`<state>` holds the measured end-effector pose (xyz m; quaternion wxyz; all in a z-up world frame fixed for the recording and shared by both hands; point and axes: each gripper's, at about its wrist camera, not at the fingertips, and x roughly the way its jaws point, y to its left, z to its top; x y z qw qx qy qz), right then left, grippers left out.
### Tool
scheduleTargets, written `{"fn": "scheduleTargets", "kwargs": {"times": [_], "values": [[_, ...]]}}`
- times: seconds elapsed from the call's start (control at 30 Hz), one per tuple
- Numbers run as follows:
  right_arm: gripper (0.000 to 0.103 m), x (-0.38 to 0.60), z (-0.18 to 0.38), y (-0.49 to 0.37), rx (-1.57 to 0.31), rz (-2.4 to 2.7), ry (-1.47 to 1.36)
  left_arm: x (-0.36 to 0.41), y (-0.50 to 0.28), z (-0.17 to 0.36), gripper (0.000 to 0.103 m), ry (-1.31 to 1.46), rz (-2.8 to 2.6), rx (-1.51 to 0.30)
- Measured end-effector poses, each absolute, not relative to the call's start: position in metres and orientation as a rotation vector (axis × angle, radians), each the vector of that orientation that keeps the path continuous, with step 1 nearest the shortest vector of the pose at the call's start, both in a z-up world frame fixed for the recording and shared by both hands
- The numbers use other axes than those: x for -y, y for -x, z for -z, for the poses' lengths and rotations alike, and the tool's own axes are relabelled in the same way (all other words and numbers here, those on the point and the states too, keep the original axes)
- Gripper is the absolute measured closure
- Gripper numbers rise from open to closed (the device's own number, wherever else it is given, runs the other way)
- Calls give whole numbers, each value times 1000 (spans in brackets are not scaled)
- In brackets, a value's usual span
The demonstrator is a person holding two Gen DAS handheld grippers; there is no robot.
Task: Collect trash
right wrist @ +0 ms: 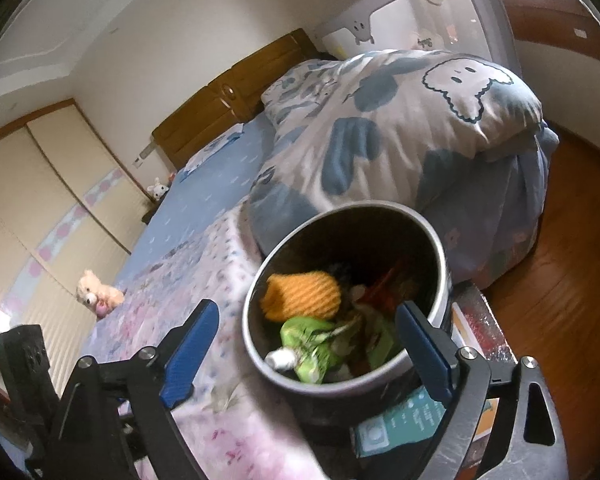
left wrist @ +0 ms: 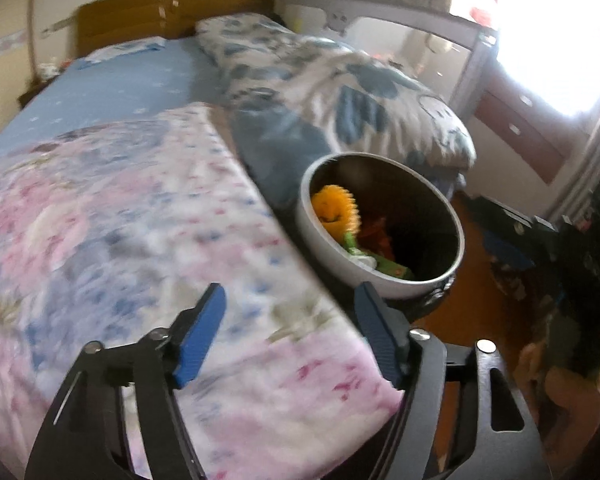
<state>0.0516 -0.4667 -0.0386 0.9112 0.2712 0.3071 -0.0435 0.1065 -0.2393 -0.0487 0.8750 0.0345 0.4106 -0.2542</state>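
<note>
A round metal trash bin [left wrist: 440, 216] stands beside the bed and holds an orange knitted toy [left wrist: 334, 208], green wrappers [left wrist: 388, 266] and red scraps. In the right wrist view the bin [right wrist: 440, 264] is close, with the orange toy [right wrist: 304, 294] and a crumpled green wrapper [right wrist: 308, 350] inside. My left gripper [left wrist: 290, 308] is open and empty above the pink floral blanket [left wrist: 140, 220], just left of the bin. My right gripper [right wrist: 306, 328] is open and empty, its fingers spread on either side of the bin's near rim.
The bed carries a folded blue-and-white cartoon quilt [right wrist: 400, 128] and a blue sheet [left wrist: 112, 88]. A teddy bear [right wrist: 96, 290] lies on the far side. Books or boxes [right wrist: 404, 420] lie under the bin. Wooden floor [right wrist: 560, 280] and a dresser [left wrist: 528, 128] are to the right.
</note>
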Motion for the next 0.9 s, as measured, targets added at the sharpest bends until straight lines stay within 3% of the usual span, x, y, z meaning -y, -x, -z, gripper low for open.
{"fn": "scheduleTargets", "kwargs": {"times": [0.63,0.77,0.9], "values": [[6,374,15,-11,-516,39,-363,135,-48,13,21,-48,324,-599],[0,356,-24,7,-381,33,-244,127,-32,-8,0,-46,272,-480],[0,344,-40,19,-306,45,-158,124,-18,-16,0,-76,209,-392]]}}
